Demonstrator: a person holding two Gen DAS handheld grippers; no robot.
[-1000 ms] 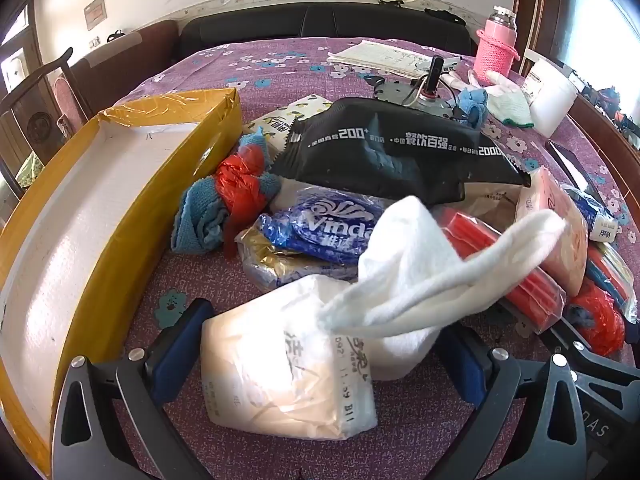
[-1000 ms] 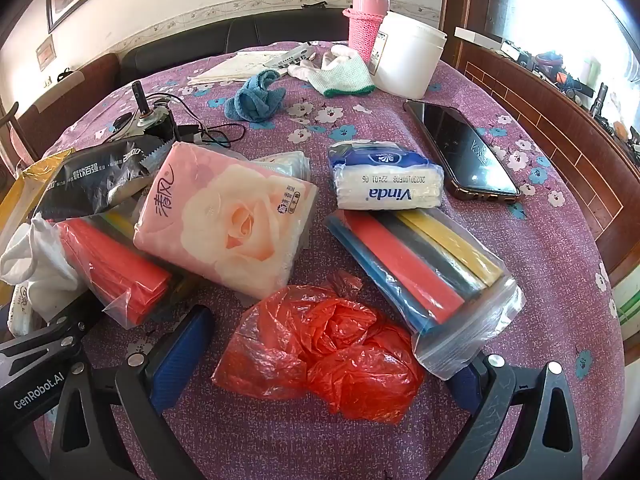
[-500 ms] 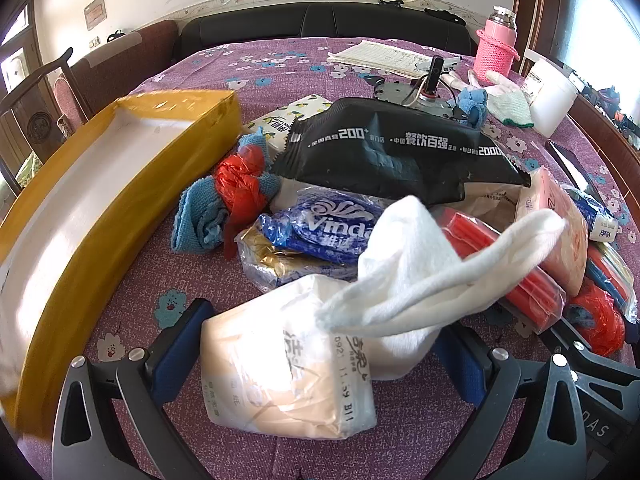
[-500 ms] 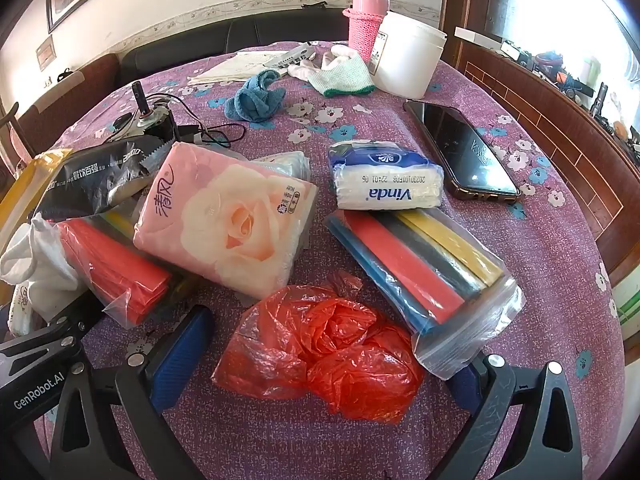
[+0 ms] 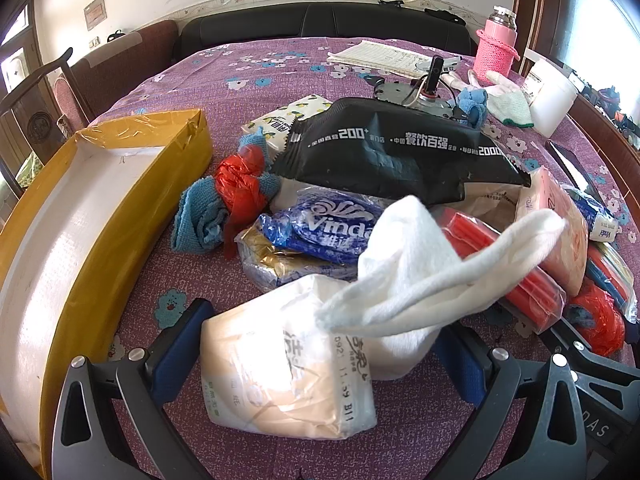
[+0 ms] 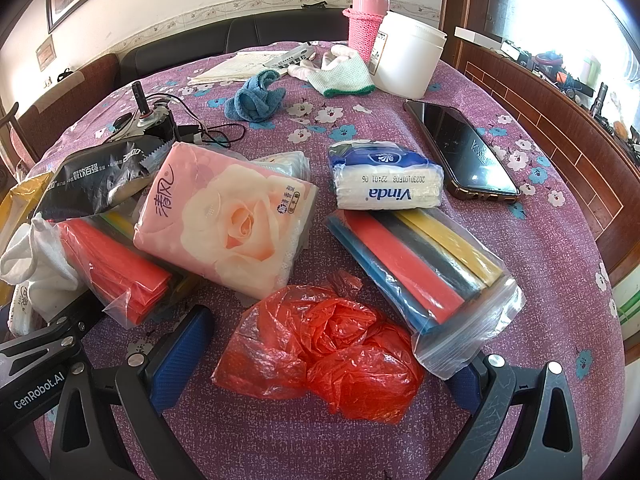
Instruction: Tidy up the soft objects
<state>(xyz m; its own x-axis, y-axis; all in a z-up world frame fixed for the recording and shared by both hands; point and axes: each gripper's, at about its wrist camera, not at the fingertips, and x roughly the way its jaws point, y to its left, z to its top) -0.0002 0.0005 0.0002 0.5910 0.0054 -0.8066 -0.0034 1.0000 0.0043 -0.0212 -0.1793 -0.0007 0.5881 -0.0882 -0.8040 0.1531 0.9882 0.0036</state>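
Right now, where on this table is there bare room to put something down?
Bare cloth lies behind the yellow box toward the sofa, and right of the zip bag below the phone. The middle is crowded with tissue packs.

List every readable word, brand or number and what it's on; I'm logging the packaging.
"Vinda", "22:01 06": white tissue pack
"Vinda": blue tissue pack
"200+", "餐饮百强": black pouch
"清风": pink rose tissue pack
"GenRobot.AI": left gripper
White jar label: too small.
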